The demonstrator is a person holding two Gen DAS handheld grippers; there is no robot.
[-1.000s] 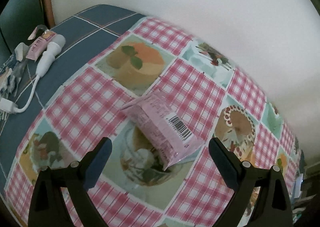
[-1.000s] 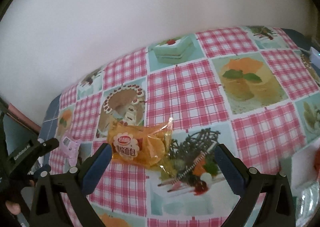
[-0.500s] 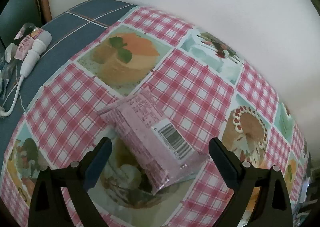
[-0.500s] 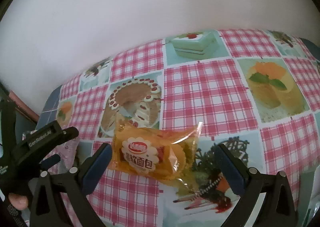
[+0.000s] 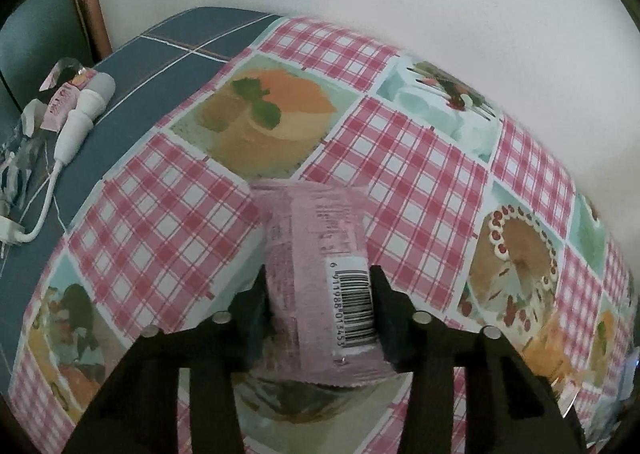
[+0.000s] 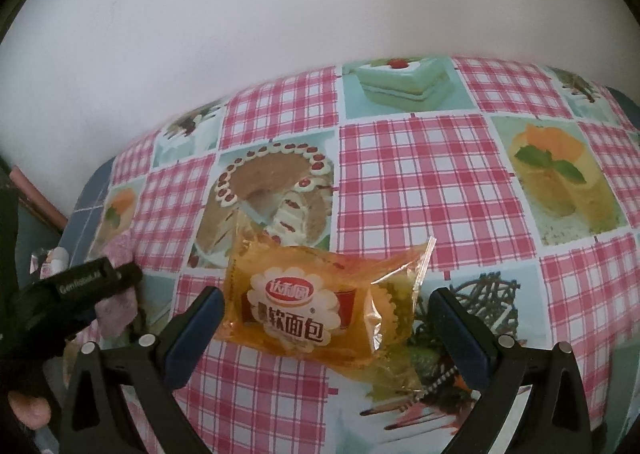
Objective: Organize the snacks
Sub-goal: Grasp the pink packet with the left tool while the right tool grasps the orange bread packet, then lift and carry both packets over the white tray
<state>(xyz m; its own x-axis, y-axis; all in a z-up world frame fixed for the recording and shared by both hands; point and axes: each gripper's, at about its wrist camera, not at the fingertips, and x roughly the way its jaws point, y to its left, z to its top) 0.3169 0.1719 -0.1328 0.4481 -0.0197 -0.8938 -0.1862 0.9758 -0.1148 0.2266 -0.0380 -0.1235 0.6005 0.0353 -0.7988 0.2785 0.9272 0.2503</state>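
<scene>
Left tongs [image 5: 318, 306] closing on pink packet [image 5: 316, 274]; right tongs [image 6: 328, 328] agape astride orange packet [image 6: 316, 310]

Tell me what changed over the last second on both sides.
The left gripper came down over the pink packet and its jaws are closing on it, pads now pressing its sides. The right gripper moved closer over the orange bread packet, jaws open as before. The tablecloth is unchanged.
</scene>
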